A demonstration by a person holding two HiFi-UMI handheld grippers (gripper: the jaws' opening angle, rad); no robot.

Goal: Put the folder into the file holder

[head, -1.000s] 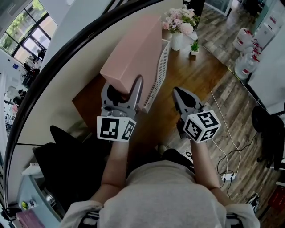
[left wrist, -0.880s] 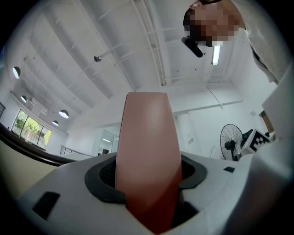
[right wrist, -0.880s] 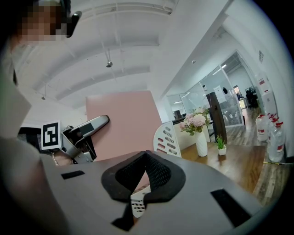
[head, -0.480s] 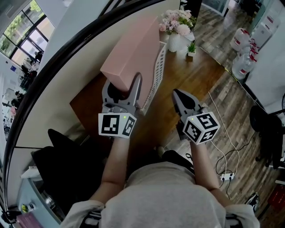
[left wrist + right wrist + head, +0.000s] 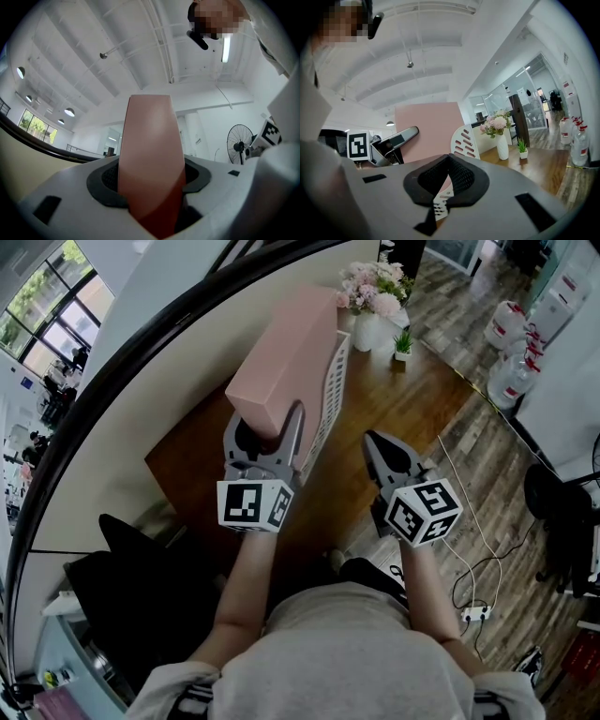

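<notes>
Folder now sits closer to holder, clamped in left gripper jaws; right gripper jaws closed, empty. Keep it upright entering slot.

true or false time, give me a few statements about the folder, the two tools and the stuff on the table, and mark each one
1. The left tool grips a pink folder. True.
2. The right tool holds the file holder. False: its jaws are together on nothing, and it is apart from the holder.
3. A vase of flowers stands on the table. True.
4. The file holder is black. False: it is white, with slots in its side.
5. The table is glass. False: it is brown wood.
</notes>
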